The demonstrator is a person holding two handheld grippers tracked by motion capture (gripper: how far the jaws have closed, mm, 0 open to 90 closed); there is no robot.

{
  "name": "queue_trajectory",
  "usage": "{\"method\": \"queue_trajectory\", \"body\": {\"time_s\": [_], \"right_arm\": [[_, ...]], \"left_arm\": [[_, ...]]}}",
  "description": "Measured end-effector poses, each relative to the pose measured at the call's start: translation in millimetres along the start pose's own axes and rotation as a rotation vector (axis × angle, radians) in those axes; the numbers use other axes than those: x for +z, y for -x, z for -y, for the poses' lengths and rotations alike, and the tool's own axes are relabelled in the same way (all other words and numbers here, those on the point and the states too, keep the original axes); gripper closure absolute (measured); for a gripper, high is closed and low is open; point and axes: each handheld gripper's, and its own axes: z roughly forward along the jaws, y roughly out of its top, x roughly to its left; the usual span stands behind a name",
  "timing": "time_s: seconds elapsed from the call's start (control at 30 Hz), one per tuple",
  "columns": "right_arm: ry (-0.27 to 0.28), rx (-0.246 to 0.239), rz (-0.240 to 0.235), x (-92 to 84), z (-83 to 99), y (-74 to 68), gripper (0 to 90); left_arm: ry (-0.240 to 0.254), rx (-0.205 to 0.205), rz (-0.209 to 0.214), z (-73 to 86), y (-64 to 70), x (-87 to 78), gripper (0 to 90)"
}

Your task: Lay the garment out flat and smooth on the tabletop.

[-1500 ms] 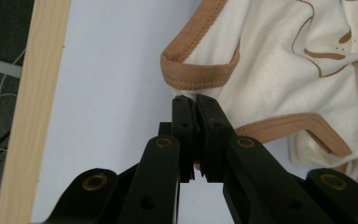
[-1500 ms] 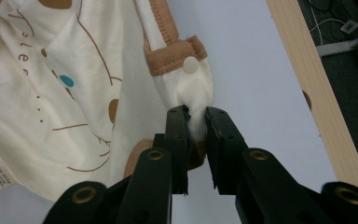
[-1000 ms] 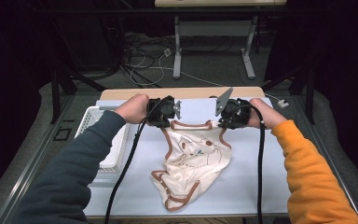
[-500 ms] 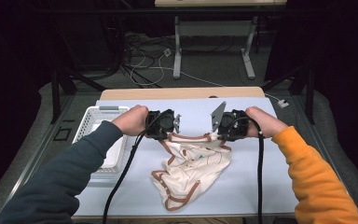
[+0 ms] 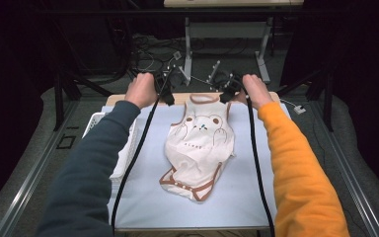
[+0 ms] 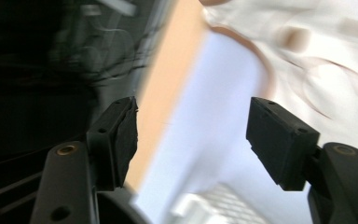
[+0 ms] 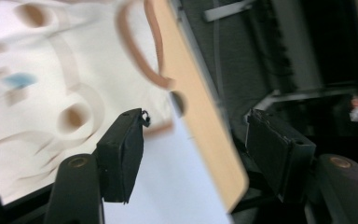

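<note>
Baby bodysuit [image 5: 200,150], cream with brown trim and a bear face printed on the chest, lies spread flat on the pale blue mat [image 5: 251,197] that covers the table, its neck opening at the far edge and its snap end pointing back toward the person. The neckline reaches the strip of bare wooden tabletop [image 5: 177,98] along the far side. In the left gripper view the garment [image 6: 307,51] shows blurred at the upper right, beyond the jaws and not between them; in the right gripper view it [image 7: 51,70] fills the upper left, its brown-edged strap lying over the wood. The left gripper [image 5: 166,91] sits just off the bodysuit's far left corner and the right gripper [image 5: 229,89] just off its far right corner (each held by a hand at the table's far edge). Both grippers have just been opening: the left gripper's [image 6: 193,135] jaws stand well apart with nothing between them, and the right gripper's [image 7: 196,149] jaws likewise gape with nothing gripped. A white slatted basket [image 5: 94,126] sits at the mat's left side, partly under the dark-sleeved left forearm. Black cables trail from both grippers back along the arms.
</note>
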Motion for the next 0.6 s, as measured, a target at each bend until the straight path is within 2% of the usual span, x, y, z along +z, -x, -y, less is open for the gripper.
{"method": "queue_trajectory", "body": {"time_s": [0.03, 0.07, 0.1, 0.13, 0.2, 0.27, 0.3, 0.37, 0.43, 0.47, 0.6], "right_arm": [[0.004, 0.017, -0.03, 2.1, 8.6, -7.7, 32.2], [0.014, 0.013, -0.054, 1.9, 16.9, -13.7, 31.7], [0.029, 0.007, -0.089, 0.3, 24.8, -19.2, 30.7], [0.042, 0.013, -0.123, -2.6, 32.7, -26.2, 28.8], [0.085, 0.047, -0.191, -9.9, 47.1, -40.3, 28.0], [0.121, 0.063, -0.231, -17.4, 58.7, -54.9, 27.9], [0.138, 0.068, -0.252, -20.6, 64.0, -62.3, 27.9], [0.158, 0.071, -0.282, -25.6, 73.3, -77.9, 28.1], [0.17, 0.078, -0.301, -27.6, 82.1, -91.7, 28.1], [0.175, 0.081, -0.307, -28.1, 86.4, -97.6, 28.3], [0.207, 0.124, -0.342, -25.6, 103.9, -115.4, 30.0]], "left_arm": [[0.012, 0.003, 0.014, 5.2, 9.2, 2.7, 32.2], [0.011, 0.009, 0.049, 10.0, 17.8, 3.8, 30.9], [0.016, 0.011, 0.048, 14.3, 27.1, 4.3, 30.1], [0.024, 0.017, 0.08, 18.1, 35.0, 3.7, 28.8], [0.05, 0.008, 0.11, 25.4, 51.7, 2.2, 27.2], [0.068, 0.01, 0.165, 31.9, 66.6, 0.3, 25.0], [0.078, 0.007, 0.16, 35.2, 74.5, 0.8, 24.9], [0.081, 0.004, 0.2, 41.1, 87.0, 0.4, 22.3], [0.1, -0.011, 0.211, 47.1, 97.9, 1.1, 21.8], [0.111, -0.02, 0.231, 50.1, 103.1, 1.4, 20.7], [0.14, -0.051, 0.259, 60.6, 121.8, 1.8, 19.2]]}}
